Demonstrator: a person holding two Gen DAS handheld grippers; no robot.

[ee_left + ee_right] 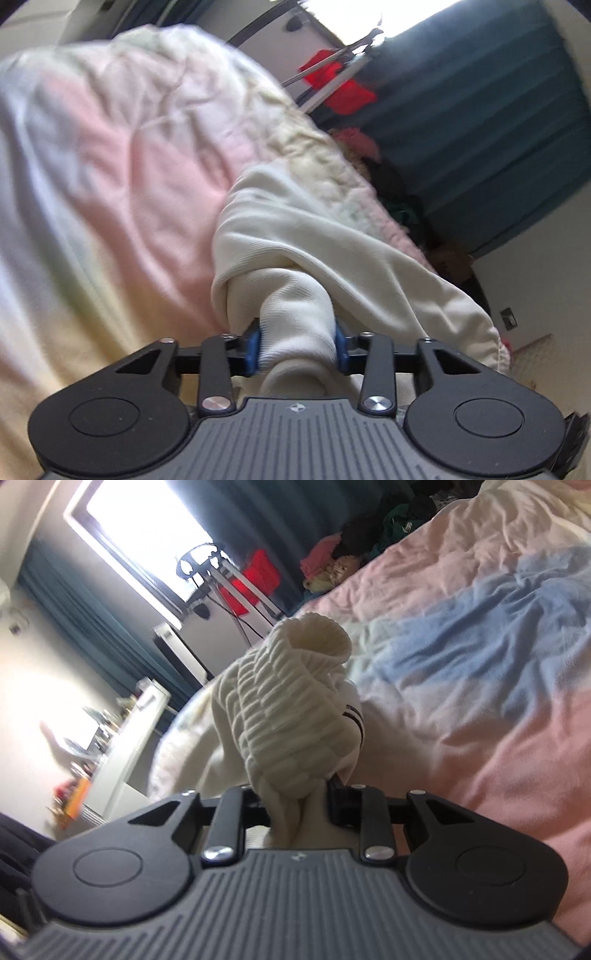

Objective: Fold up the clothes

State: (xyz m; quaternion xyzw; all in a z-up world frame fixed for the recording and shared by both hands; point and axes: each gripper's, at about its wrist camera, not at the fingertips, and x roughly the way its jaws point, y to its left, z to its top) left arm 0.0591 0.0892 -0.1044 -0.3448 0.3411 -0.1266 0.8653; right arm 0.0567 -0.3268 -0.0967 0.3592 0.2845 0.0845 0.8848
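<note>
Both grippers, left (298, 345) and right (298, 805), pinching cream garment (295, 236) above bedspread (122, 155), probably spreading for folding.

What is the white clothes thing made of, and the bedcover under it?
The white garment looks like soft knit cotton or a blend: its bunched cuff shows raised ribs, and its body fine ones. The bedcover looks like thin matte woven cotton, judging by its sharp small creases. Neither fiber is certain.

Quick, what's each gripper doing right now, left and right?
Left gripper: closed on a bunched fold of the cream garment.
Right gripper: closed on the same cream garment, at its ribbed cuff.
</note>
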